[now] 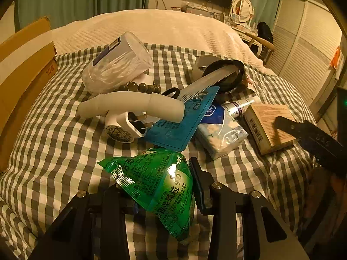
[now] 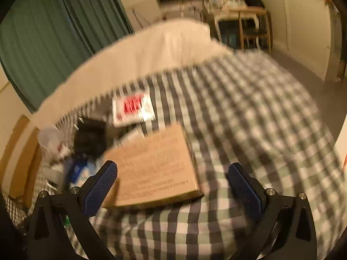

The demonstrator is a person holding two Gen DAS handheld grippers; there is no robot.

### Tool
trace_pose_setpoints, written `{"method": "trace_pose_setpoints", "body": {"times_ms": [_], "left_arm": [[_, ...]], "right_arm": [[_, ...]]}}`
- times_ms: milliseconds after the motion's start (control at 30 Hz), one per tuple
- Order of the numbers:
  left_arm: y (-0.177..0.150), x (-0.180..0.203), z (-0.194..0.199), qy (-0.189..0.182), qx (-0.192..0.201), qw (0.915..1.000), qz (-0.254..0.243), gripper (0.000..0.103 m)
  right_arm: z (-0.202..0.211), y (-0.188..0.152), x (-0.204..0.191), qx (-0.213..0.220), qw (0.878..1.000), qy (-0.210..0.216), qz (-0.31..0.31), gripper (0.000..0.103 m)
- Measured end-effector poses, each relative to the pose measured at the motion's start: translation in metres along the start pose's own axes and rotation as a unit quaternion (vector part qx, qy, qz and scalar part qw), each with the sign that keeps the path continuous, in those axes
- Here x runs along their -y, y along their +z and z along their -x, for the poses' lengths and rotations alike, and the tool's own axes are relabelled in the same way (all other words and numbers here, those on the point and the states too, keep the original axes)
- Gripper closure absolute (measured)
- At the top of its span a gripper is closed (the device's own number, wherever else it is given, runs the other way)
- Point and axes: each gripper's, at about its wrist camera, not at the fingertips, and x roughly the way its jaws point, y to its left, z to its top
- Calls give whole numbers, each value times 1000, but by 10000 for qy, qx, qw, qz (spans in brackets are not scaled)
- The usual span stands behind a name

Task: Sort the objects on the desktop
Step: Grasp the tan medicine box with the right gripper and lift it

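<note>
My left gripper (image 1: 156,184) is shut on a green medicine sachet (image 1: 156,186) and holds it above the checked cloth (image 1: 54,151). Behind it lies a pile: a white pipe (image 1: 130,106), a white plug (image 1: 125,127), a blue card (image 1: 180,121), a comb (image 1: 206,82), a tissue pack (image 1: 219,130), a small tube (image 1: 240,106) and a clear cup (image 1: 117,65). My right gripper (image 2: 172,179) is open, its fingers either side of a brown box (image 2: 156,169), just above it. That box also shows in the left wrist view (image 1: 269,125). The right wrist view is blurred.
A cardboard box (image 1: 23,82) stands at the left edge of the cloth. A red and white packet (image 2: 132,108) and a dark object (image 2: 91,136) lie beyond the brown box. A black lid (image 1: 227,75) and a bead string (image 1: 141,86) sit in the pile. A bed lies behind.
</note>
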Motion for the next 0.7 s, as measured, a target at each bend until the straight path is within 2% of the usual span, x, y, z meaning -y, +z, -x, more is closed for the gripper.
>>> {"method": "trace_pose_setpoints", "body": {"times_ms": [33,100,167,267,367,433,500,600,700], "left_arm": [[1,-1,0,1,-15,10000,16,65],[2,-3,0,26,-19,10000,45,65],[2,-5,1,60,-2,10000,74,65],[3,-4,4,93,48,9999,41,65],[4,-6,5,108,58,9999,47,65],[4,-9,3,129,26,9999,92,65],[4,-12,2,157,-4,9998,141,65],[-1,-19,-4,176,-162,9995,204,65],[-6,-22,-8,133,-130,9997,187,65]], "right_arm": [[-2,-1,-2,10,10000,56,12,0],[1,-1,-4,19,9993,367,-76,16],[7,0,-3,120,9990,408,-105,37],[24,3,-4,357,9977,562,-105,56],[44,7,-15,737,9947,709,106,69],[60,9,-27,1020,9872,1199,267,73],[60,8,-41,966,9850,1333,519,73],[46,0,-57,736,9848,1426,661,73],[32,-5,-64,518,9873,1295,761,73]]}}
